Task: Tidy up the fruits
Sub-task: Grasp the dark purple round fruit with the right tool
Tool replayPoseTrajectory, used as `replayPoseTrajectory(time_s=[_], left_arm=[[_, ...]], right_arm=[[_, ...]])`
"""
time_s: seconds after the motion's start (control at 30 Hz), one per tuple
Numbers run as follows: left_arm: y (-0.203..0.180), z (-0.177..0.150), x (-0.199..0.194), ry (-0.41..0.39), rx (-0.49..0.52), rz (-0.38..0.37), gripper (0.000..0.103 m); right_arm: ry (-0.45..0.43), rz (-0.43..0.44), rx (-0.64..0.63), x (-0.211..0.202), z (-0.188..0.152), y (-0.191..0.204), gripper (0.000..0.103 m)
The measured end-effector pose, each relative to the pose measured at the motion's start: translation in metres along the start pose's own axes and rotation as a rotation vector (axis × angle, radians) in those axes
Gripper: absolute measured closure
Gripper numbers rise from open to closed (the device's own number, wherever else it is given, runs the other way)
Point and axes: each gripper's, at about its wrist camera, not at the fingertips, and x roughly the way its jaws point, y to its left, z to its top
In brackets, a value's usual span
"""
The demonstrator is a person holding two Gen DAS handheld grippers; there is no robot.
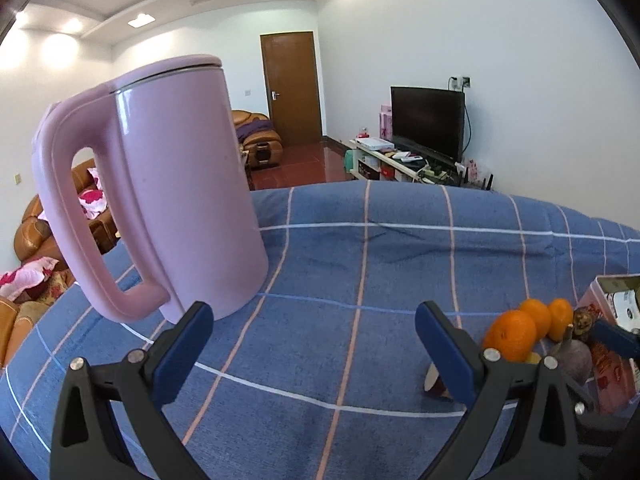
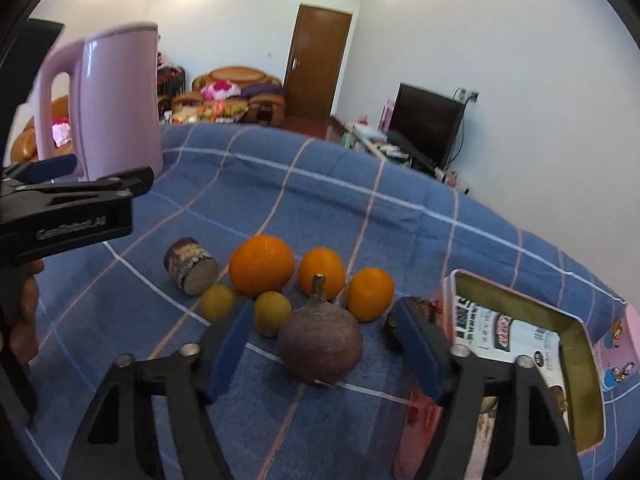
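While left gripper (image 1: pixel 316 344) gapes empty, right gripper (image 2: pixel 324 344) half-parted brackets purple fruit (image 2: pixel 320 346), untouched.

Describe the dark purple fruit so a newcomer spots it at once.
On the blue checked cloth, left of the open tin, lies a cluster of oranges. The purple fruit sits nearest the camera: dull, dark and round, the only one with a woody stem.
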Motion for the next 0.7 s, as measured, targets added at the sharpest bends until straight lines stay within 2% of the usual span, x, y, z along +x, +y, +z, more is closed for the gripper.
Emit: replayPoseTrajectory(time_s=[0.1, 0.27, 0.4, 0.5, 0.57, 0.7], left_arm=[[-0.001, 0.001, -0.001, 0.004, 0.002, -0.01, 0.0], [-0.001, 0.001, -0.001, 0.012, 0.007, -0.016, 0.0], [0.0, 0.001, 0.002, 0.029, -0.001, -0.023, 0.0], [0.001, 0.002, 0.002, 0.029, -0.006, -0.031, 0.0], [0.001, 0.002, 0.003, 0.032, 0.0, -0.034, 0.0], [-0.002, 0.0, 0.004, 0.041, 0.011, -0.043, 0.0]], right_arm=[[0.053, 0.034, 0.016, 0.011, 0.0, -0.003, 0.045], [0.057, 0.074, 0.011, 0.012, 0.0, -0.004, 0.045], [0.075, 0.047, -0.058, 0.01, -0.007, -0.001, 0.045], [0.112, 0.06, -0.039, 0.017, -0.008, -0.01, 0.046], [0.126, 0.028, -0.064, 0.022, -0.008, -0.008, 0.053], [0.122, 0.003, -0.087, 0.021, -0.008, -0.003, 0.053]])
